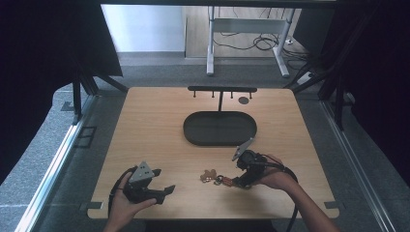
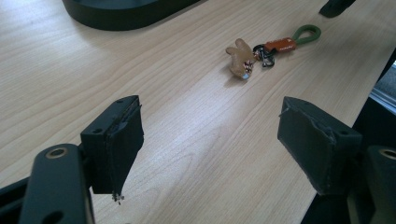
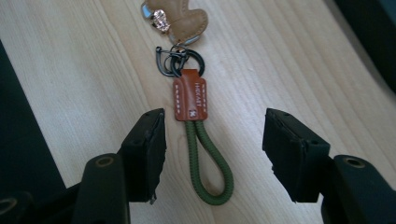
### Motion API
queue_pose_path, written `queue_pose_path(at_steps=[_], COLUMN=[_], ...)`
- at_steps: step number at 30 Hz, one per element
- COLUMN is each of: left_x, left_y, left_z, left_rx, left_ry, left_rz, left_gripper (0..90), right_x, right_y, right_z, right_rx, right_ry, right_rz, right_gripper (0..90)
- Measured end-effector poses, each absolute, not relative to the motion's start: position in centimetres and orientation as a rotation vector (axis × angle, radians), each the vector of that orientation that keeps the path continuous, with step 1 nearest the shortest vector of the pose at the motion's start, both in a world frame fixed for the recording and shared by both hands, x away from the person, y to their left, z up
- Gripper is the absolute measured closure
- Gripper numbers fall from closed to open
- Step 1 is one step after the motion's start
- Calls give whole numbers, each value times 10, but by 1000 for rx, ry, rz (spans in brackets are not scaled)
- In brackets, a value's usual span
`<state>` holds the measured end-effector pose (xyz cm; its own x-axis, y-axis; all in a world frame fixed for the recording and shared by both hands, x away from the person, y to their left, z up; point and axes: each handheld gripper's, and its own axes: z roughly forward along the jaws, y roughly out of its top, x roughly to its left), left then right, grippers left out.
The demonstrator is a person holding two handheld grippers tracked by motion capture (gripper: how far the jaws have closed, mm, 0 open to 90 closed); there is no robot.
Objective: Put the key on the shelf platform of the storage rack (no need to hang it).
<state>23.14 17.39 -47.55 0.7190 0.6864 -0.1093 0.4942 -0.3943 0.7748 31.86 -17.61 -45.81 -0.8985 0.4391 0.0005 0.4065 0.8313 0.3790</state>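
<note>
At the near edge, left gripper (image 1: 162, 193): held in the left hand (image 1: 126, 205) low over the table, jaws spread wide, nothing between the flat black pads (image 2: 122, 140).
Right gripper (image 1: 228, 182): gripped by the right hand (image 1: 276, 178), jaws parted to either side of the keychain's loop; the pads (image 3: 154, 140) are seen apart from the cord, not pressing on it.
Keychain (image 3: 201, 154): laid flat on the table near its front edge, between the two grippers. An olive-green braided cord loop is joined to a stitched orange-brown leather tab, dark metal rings and a tan leather bear-shaped charm (image 3: 184, 18).
Table (image 1: 145, 135): light wood grain, smooth, rectangular.
Tray (image 1: 220, 128): black, oval, shallow-rimmed, matte; set past mid-table, well apart from the keychain.
Rack (image 1: 221, 90): thin black bar on an upright post behind the tray, small pegs hung beneath.
</note>
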Motion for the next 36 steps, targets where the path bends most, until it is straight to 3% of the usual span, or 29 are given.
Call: queue_pose_path(at_steps=[36], left_x=[230], left_y=[177], left_z=[-472], left_rx=[2058], left_ry=[892], left_rz=[294], left_gripper=[226], right_x=[330], right_y=[-135], right_z=[-498], right_rx=[539], right_ry=[3059], right_rz=[373], right_gripper=[449])
